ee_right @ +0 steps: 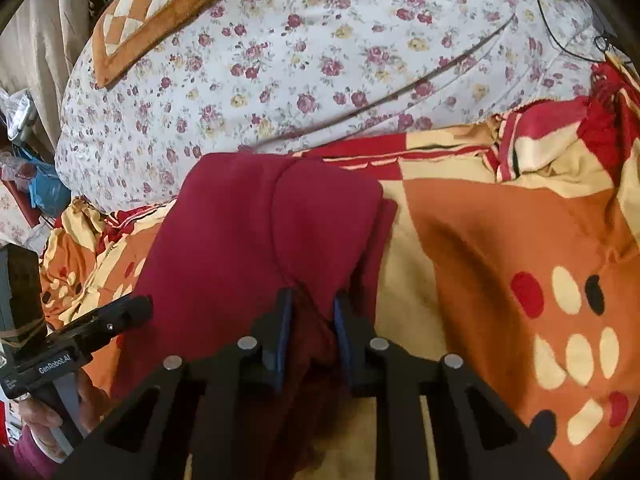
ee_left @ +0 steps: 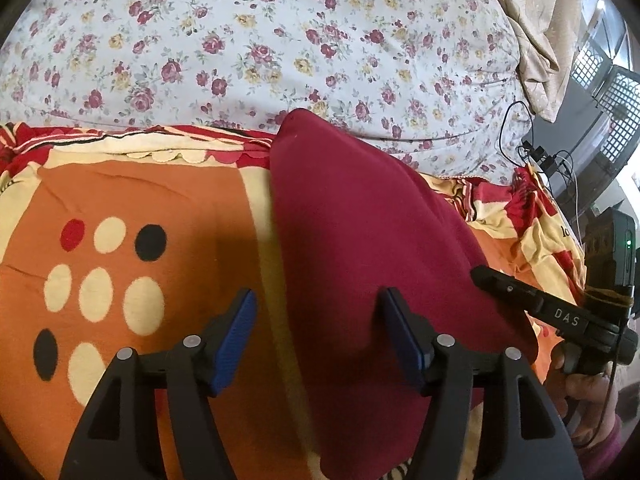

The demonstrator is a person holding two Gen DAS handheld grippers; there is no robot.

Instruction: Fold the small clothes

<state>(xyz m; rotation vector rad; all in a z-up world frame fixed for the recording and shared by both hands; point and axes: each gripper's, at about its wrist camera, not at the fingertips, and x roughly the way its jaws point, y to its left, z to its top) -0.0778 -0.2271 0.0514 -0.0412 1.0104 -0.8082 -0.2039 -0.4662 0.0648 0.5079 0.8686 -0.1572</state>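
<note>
A dark red garment (ee_left: 360, 240) lies folded lengthwise on an orange patterned bedspread (ee_left: 140, 200). My left gripper (ee_left: 318, 336) is open, its blue pads wide apart, hovering over the garment's left edge with nothing between them. In the right wrist view the same garment (ee_right: 248, 240) lies ahead, and my right gripper (ee_right: 310, 328) is shut on a bunched near edge of it. The right gripper also shows at the right edge of the left wrist view (ee_left: 532, 300); the left gripper shows at the left of the right wrist view (ee_right: 100, 320).
A white floral sheet (ee_left: 280, 40) covers the bed beyond the bedspread. An orange checked cushion (ee_right: 152, 12) lies on it at the back left. Black cables (ee_left: 536, 152) and a beige curtain (ee_left: 536, 40) are at the bed's right side. Clutter (ee_right: 24, 160) sits beside the bed.
</note>
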